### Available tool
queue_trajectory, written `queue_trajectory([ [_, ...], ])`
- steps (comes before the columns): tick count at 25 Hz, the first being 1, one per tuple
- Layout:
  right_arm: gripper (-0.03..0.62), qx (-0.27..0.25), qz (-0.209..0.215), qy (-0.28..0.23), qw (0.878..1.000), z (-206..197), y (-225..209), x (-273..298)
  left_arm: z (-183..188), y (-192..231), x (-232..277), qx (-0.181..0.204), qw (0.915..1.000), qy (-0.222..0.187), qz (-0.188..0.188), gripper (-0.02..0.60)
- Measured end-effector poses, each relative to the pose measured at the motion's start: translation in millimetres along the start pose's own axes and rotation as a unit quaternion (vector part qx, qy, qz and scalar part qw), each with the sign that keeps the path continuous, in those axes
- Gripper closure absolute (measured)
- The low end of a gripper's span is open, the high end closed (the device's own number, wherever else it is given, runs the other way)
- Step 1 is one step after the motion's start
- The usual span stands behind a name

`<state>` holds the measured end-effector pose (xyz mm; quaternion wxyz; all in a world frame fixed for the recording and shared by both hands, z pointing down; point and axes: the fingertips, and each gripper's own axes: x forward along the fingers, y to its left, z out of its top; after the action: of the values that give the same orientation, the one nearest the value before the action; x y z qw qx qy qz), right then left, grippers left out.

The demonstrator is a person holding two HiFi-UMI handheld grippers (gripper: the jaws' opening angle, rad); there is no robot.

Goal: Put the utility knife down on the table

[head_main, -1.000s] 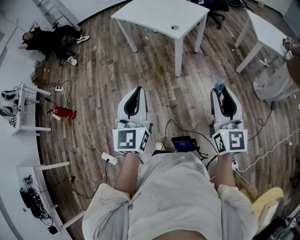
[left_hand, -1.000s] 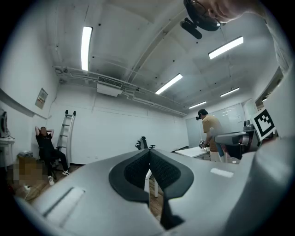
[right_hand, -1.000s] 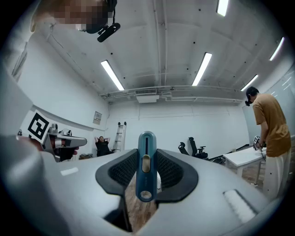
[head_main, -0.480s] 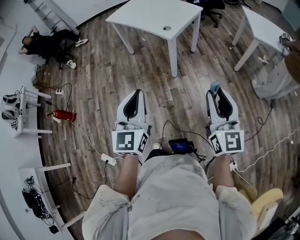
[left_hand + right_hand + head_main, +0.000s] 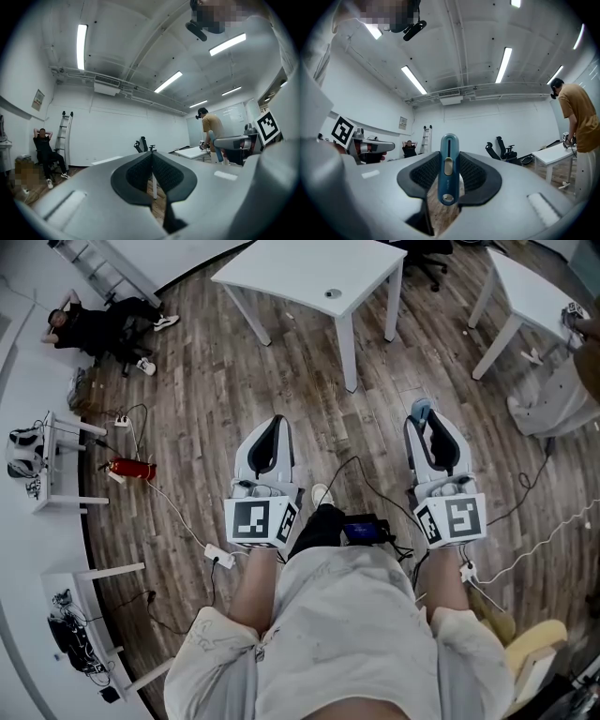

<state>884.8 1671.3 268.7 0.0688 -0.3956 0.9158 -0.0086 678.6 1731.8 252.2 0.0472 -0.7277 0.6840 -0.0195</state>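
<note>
A blue utility knife (image 5: 448,168) stands upright between the dark pads of my right gripper (image 5: 449,176), which is shut on it. In the head view the knife's blue end (image 5: 421,410) pokes out past the tip of the right gripper (image 5: 427,423), held level over the wooden floor. My left gripper (image 5: 272,427) is beside it at the left, level, its jaws pressed together with nothing between them; in the left gripper view the pads (image 5: 140,171) meet at a thin seam. A white table (image 5: 309,277) stands ahead of both grippers, some way off.
A second white table (image 5: 530,296) stands at the upper right, with a person in a tan shirt (image 5: 579,117) next to it. A seated person (image 5: 89,320) and a ladder (image 5: 112,263) are at the far left. Cables and a power strip (image 5: 220,559) lie on the floor.
Both grippers have moved forward over the floor, and the white table ahead sits nearer. The knife stays in the right gripper.
</note>
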Motion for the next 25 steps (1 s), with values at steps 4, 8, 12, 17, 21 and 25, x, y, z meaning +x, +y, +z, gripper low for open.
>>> queue_trajectory([
  [4, 0.459, -0.008, 0.002, 0.003, 1.0, -20, 8, 49, -21, 38, 30, -0.005, 1.0, -0.004, -0.004, 0.563],
  [8, 0.459, -0.015, 0.002, 0.009, 1.0, -33, 17, 136, -32, 108, 82, -0.013, 0.9999, -0.003, -0.002, 0.563],
  [12, 0.459, -0.025, 0.002, 0.015, 1.0, -46, 32, 252, -49, 203, 149, -0.024, 0.9997, -0.009, 0.0, 0.563],
  [17, 0.459, -0.036, -0.005, 0.024, 0.999, -64, 62, 429, -68, 352, 249, -0.029, 0.9995, -0.009, -0.002, 0.563],
  [21, 0.457, -0.044, -0.011, 0.033, 0.998, -65, 62, 603, -68, 479, 371, -0.034, 0.9994, -0.008, -0.005, 0.563],
  [25, 0.457, -0.046, -0.018, 0.038, 0.998, -78, 49, 748, -76, 572, 480, -0.031, 0.9994, -0.011, -0.01, 0.563],
])
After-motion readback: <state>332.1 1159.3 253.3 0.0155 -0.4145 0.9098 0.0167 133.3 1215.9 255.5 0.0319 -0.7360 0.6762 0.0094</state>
